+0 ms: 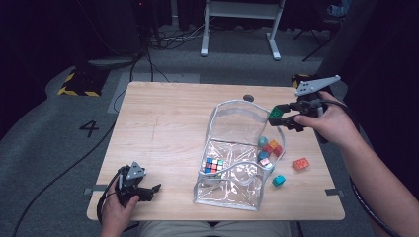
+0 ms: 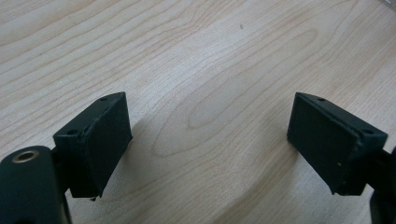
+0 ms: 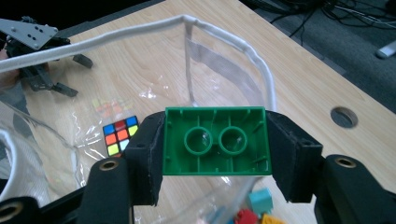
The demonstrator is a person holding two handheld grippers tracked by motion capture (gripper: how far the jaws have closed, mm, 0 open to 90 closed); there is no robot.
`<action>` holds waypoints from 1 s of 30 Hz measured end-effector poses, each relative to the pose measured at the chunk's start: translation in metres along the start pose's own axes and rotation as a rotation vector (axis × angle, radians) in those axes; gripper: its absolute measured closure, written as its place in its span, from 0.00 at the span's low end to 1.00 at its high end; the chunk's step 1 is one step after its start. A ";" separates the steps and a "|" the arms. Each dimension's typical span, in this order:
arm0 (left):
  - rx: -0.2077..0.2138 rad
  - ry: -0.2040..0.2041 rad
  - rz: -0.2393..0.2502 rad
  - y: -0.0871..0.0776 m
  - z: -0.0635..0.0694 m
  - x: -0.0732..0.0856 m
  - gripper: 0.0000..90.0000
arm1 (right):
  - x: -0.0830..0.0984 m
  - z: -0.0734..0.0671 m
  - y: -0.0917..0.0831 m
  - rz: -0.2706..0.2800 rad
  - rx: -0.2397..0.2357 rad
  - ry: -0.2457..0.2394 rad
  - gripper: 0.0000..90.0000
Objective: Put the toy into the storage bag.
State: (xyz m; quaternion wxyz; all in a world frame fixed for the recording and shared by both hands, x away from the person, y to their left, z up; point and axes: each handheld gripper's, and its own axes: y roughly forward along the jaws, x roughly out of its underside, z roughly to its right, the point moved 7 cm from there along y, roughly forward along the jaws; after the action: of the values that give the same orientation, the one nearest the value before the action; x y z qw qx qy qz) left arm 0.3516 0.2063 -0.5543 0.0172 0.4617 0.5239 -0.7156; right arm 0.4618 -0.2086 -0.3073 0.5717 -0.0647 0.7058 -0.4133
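My right gripper [image 1: 282,114] is shut on a green toy brick [image 3: 216,141], its hollow underside facing the camera, and holds it above the far right rim of a clear plastic bag [image 1: 236,163] with white piping [image 3: 140,30]. Inside the bag lie a small colour cube [image 1: 213,165] [image 3: 120,135] and several toy bricks [image 1: 271,148]. An orange brick [image 1: 300,164] and a teal brick [image 1: 278,180] lie on the table right of the bag. My left gripper [image 1: 148,191] [image 2: 208,144] rests open near the table's front left, with bare wood between its pads.
The wooden table [image 1: 163,113] has a round cable hole [image 1: 248,98] [image 3: 344,116] behind the bag. A white desk frame [image 1: 242,19] and cables stand on the grey floor beyond. A floor marking "4" [image 1: 89,128] lies left of the table.
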 end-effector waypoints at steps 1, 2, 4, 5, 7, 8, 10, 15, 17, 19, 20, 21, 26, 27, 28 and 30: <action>0.000 -0.001 0.000 0.000 0.000 0.000 0.15 | -0.003 -0.001 0.004 0.000 -0.008 -0.012 0.48; 0.001 0.000 -0.001 0.000 0.000 0.000 0.15 | -0.007 -0.004 0.010 -0.003 -0.020 -0.012 0.48; 0.001 0.001 -0.001 0.000 0.000 0.000 0.15 | -0.012 -0.007 0.019 -0.005 -0.033 -0.034 0.48; 0.001 0.001 0.000 0.000 0.000 0.000 0.15 | -0.014 -0.009 0.023 -0.010 -0.038 -0.033 0.48; 0.001 0.000 -0.001 0.000 0.000 0.000 0.15 | -0.019 -0.012 0.031 -0.012 -0.050 -0.042 0.48; 0.001 0.000 -0.001 0.000 0.000 0.000 0.15 | -0.021 -0.014 0.034 -0.008 -0.059 -0.044 0.48; 0.001 0.000 -0.001 0.000 0.000 0.000 0.15 | -0.025 -0.016 0.041 -0.008 -0.065 -0.057 0.48; 0.002 -0.003 0.001 0.000 0.000 0.000 0.15 | -0.033 -0.022 0.059 -0.013 -0.082 -0.074 0.48; 0.002 -0.003 0.001 0.000 0.000 0.000 0.15 | -0.034 -0.024 0.068 -0.026 -0.092 -0.083 0.48; 0.002 -0.003 0.001 0.000 0.000 0.000 0.15 | -0.036 -0.027 0.077 -0.020 -0.105 -0.083 0.48; 0.002 -0.003 0.001 0.000 0.000 0.000 0.15 | -0.037 -0.028 0.082 -0.021 -0.108 -0.090 0.48; 0.002 -0.003 0.001 0.000 0.000 0.000 0.15 | -0.037 -0.029 0.086 -0.025 -0.108 -0.091 0.48; 0.002 -0.003 0.001 0.000 0.000 0.000 0.15 | -0.039 -0.035 0.108 -0.063 -0.124 -0.122 0.48; 0.002 -0.003 0.001 0.000 0.000 0.000 0.15 | -0.039 -0.036 0.112 -0.069 -0.128 -0.126 0.48; 0.002 -0.003 0.001 0.000 0.000 0.000 0.15 | -0.040 -0.038 0.116 -0.074 -0.135 -0.126 0.48; 0.002 -0.003 0.001 0.000 0.000 0.000 0.15 | -0.040 -0.041 0.121 -0.080 -0.142 -0.133 0.48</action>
State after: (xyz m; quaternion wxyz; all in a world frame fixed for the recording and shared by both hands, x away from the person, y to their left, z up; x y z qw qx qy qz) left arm 0.3516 0.2061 -0.5542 0.0179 0.4610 0.5228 -0.7168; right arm 0.4865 -0.0863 -0.3563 0.5943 -0.1605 0.6905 -0.3798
